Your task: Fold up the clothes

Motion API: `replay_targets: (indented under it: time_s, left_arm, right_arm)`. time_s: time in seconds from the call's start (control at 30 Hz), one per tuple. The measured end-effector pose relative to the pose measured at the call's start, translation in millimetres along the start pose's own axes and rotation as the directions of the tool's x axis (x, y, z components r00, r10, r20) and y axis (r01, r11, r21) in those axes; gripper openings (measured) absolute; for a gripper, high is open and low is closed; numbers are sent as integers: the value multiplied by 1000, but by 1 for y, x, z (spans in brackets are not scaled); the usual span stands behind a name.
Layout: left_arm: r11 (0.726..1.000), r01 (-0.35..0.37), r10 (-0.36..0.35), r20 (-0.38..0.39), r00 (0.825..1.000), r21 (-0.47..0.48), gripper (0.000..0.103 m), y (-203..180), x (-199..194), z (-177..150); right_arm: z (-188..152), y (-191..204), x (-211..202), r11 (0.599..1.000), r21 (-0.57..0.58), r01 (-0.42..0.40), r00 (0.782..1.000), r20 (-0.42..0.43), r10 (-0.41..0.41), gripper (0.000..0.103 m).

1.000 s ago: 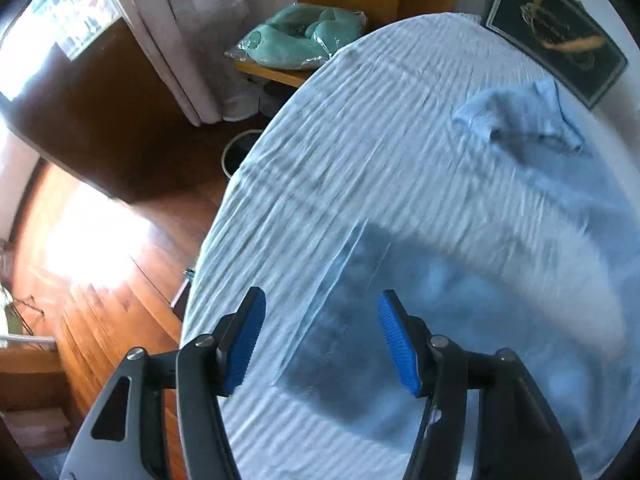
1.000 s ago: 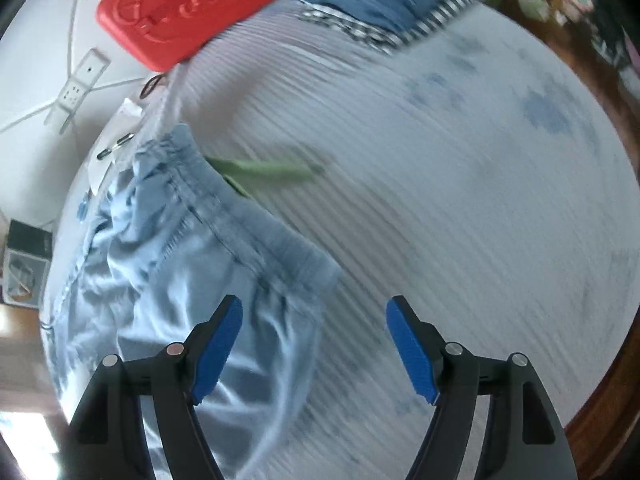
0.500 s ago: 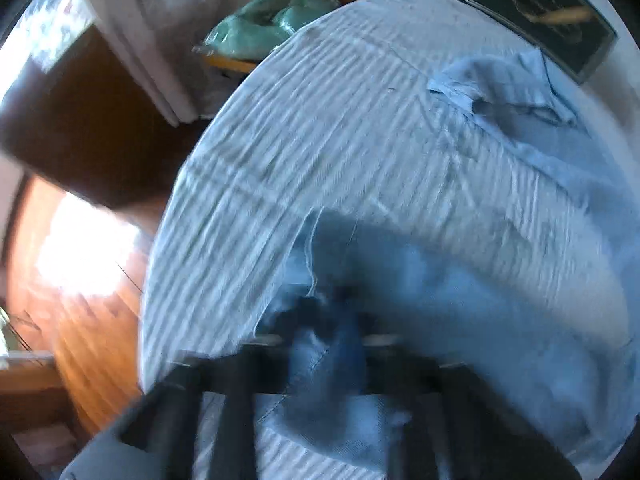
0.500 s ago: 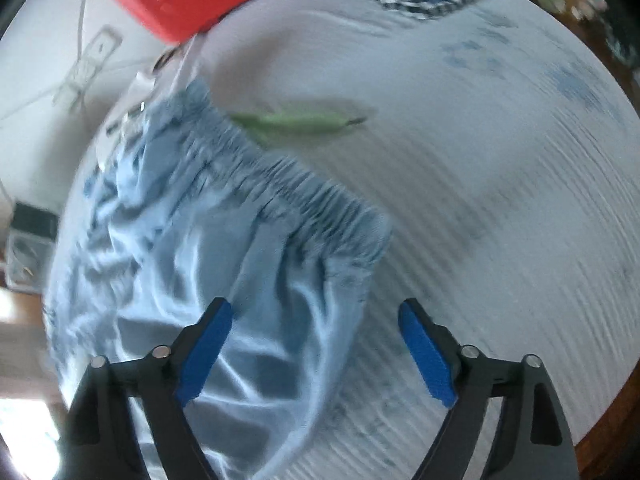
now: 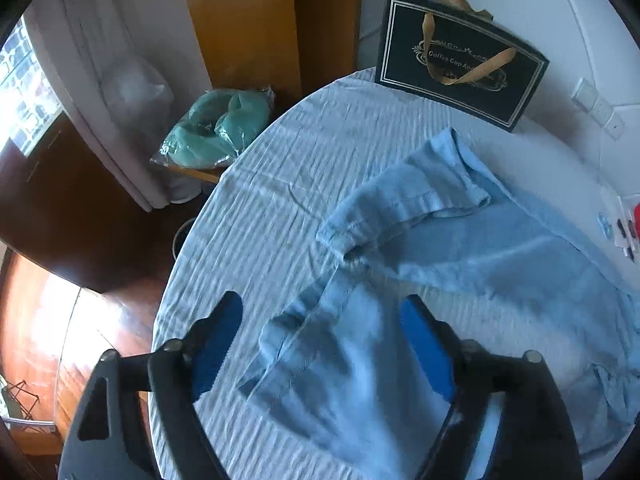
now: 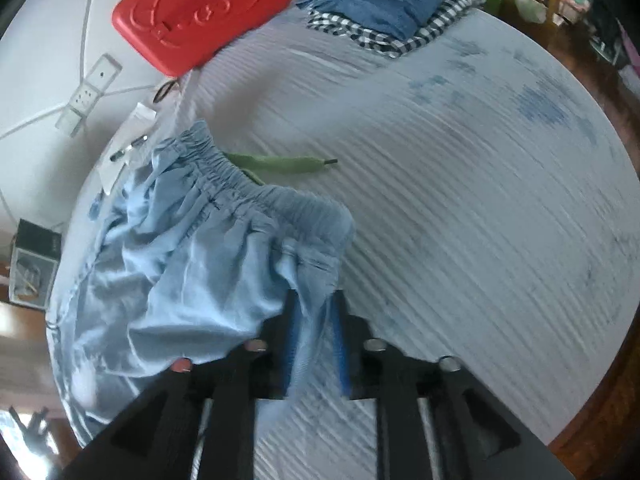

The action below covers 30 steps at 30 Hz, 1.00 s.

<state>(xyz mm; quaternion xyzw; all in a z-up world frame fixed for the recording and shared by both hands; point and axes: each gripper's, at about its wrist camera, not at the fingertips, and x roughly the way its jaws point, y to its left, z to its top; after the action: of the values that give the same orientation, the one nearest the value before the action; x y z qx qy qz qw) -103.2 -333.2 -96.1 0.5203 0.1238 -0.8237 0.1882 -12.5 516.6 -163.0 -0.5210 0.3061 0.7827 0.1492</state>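
Light blue pants point(image 5: 460, 240) lie spread on a round table with a ribbed pale cloth point(image 5: 256, 216). In the left wrist view my left gripper point(image 5: 324, 344) is open, its blue pads either side of a pant leg hem point(image 5: 280, 344). In the right wrist view the pants point(image 6: 192, 248) show their gathered elastic waistband point(image 6: 240, 184). My right gripper point(image 6: 312, 332) is shut on the waistband's near corner, the cloth pinched between the blue pads. A green drawstring point(image 6: 280, 162) lies beyond the waistband.
A black gift bag point(image 5: 460, 60) stands at the table's far edge by the wall. A red plastic case point(image 6: 200, 12) and folded clothes point(image 6: 392, 4) sit at the far side. A teal bundle point(image 5: 220, 128) rests on a stool off the table. Wooden floor lies beyond the edge.
My right gripper moved onto the waistband corner and shut on it. My left gripper moved over the pant leg hem, which was pulled in and bunched; it is open now.
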Motion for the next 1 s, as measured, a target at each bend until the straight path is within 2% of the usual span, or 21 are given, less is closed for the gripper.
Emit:
replay_targets:
  time_s: [0.03,0.1,0.27,0.33,0.4,0.5,0.57,0.63,0.67,0.7,0.77,0.8,0.87,0.9,0.97,1.0]
  left_arm:
    - [1000,-1,1,-19,1000,-18,82,7,0,-7]
    - [999,-12,10,-53,999,-53,82,18,4,-21]
    - [990,-32,11,-152,988,-136,82,43,28,-70]
    - [987,-16,-12,-167,986,-163,75,43,37,-78]
    - [984,-1,-32,-179,983,-180,75,39,46,-83]
    - [985,9,-45,-203,978,-174,75,29,57,-80]
    - [989,12,-39,-181,983,-147,64,19,45,-67]
    - [993,15,-34,-158,987,-120,11,9,34,-54]
    - [994,16,-32,-147,989,-107,7,4,29,-47]
    - [995,17,-29,-135,990,-93,7,-1,23,-40]
    - [998,18,-25,-112,993,-66,7,-11,12,-27]
    - [998,18,-24,-100,995,-53,7,-16,6,-20]
    - [999,19,-21,-77,997,-26,7,-26,-5,-7]
    - [1000,19,-19,-65,998,-12,7,-31,-11,-1]
    - [999,38,-38,7,999,5,7,-39,-45,28]
    - [998,56,-57,55,997,11,7,-41,-67,43]
  right_arm:
    - [-1,-4,-2,1000,18,-8,1000,5,8,32]
    - [-3,-8,-4,999,32,-27,1000,2,27,35]
    - [-9,-18,-3,998,40,-58,998,-30,59,35]
    - [-10,-20,0,996,50,-68,996,-51,71,35]
    - [-11,-21,3,994,64,-84,994,-66,89,36]
    - [-10,-20,7,993,69,-91,992,-76,96,46]
    - [-8,-18,11,994,64,-86,992,-82,91,53]
    - [-5,-15,17,996,53,-75,993,-84,79,64]
    - [-4,-13,20,996,50,-69,994,-83,73,66]
    - [-3,-10,26,997,47,-63,994,-85,67,71]
    - [0,-4,38,998,33,-52,994,-98,56,72]
    - [1,1,44,999,20,-44,993,-107,46,70]
    - [2,12,54,1000,-24,-19,992,-126,16,23]
    - [3,17,56,999,-34,-17,992,-128,13,5]
    - [11,25,48,998,-18,-55,994,-97,53,4]
    - [18,28,34,996,-6,-93,994,-54,93,4]
